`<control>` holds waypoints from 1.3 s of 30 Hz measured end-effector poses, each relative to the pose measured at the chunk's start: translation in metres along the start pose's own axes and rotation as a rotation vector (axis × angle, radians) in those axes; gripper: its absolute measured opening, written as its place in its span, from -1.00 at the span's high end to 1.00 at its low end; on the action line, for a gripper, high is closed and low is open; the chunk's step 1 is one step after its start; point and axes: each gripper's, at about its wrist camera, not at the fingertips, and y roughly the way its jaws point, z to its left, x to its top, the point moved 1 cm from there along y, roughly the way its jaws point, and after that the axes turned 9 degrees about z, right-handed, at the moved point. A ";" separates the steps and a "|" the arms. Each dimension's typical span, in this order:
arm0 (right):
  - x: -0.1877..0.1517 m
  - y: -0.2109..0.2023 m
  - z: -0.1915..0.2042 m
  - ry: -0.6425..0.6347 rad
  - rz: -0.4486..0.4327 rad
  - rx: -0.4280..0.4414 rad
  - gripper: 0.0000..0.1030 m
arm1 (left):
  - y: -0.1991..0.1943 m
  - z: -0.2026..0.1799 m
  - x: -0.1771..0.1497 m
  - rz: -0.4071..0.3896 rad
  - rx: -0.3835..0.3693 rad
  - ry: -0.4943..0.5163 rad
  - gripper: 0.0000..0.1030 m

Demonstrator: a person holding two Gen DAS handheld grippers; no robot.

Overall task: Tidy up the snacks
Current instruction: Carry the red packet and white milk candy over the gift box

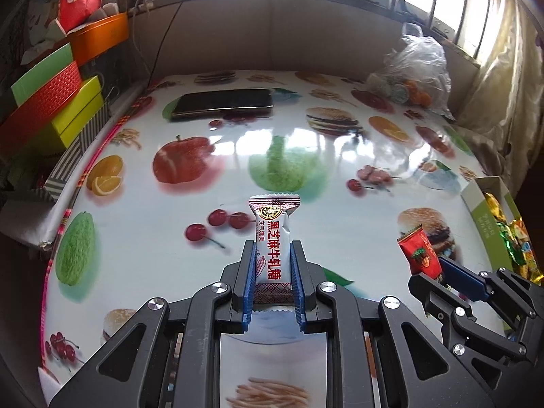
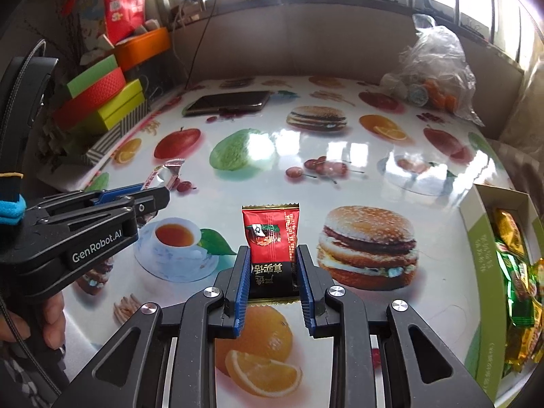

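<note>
My left gripper point(image 1: 272, 248) is shut on a white nougat candy with red writing point(image 1: 273, 238) and holds it above the printed table point(image 1: 238, 156). It also shows in the right wrist view point(image 2: 156, 190) at the left, with the candy point(image 2: 165, 171) sticking out. My right gripper point(image 2: 272, 253) is shut on a red and black candy packet point(image 2: 270, 238) above the table point(image 2: 306, 176). The red packet point(image 1: 420, 253) also shows at the right of the left wrist view, held by the right gripper point(image 1: 438, 268). A green and white box point(image 2: 476, 224) holding several wrapped candies point(image 2: 516, 265) sits at the right edge; it also shows in the left wrist view point(image 1: 476, 200).
A black phone point(image 1: 222, 103) lies at the table's far side. A clear plastic bag of snacks point(image 1: 414, 71) sits at the far right. Stacked coloured boxes point(image 1: 51, 102) and an orange tub point(image 1: 102, 37) stand off the left edge. A wall with windows lies behind.
</note>
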 end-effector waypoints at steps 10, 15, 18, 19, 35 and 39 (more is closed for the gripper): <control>-0.013 -0.033 -0.028 0.063 -0.038 -0.049 0.51 | -0.015 -0.040 -0.003 -0.020 -0.042 0.065 0.61; -0.022 -0.051 -0.050 0.109 -0.060 -0.080 0.51 | -0.021 -0.065 -0.004 -0.026 -0.066 0.108 0.61; -0.028 -0.063 -0.063 0.130 -0.077 -0.102 0.51 | -0.026 -0.082 -0.003 -0.036 -0.084 0.138 0.61; -0.030 -0.067 -0.067 0.136 -0.082 -0.111 0.51 | -0.026 -0.088 -0.002 -0.037 -0.090 0.146 0.61; -0.065 -0.108 -0.147 0.295 -0.108 -0.230 0.51 | -0.030 -0.187 0.001 -0.046 -0.181 0.309 0.61; -0.072 -0.113 -0.161 0.323 -0.109 -0.250 0.51 | -0.029 -0.207 0.001 -0.046 -0.193 0.337 0.61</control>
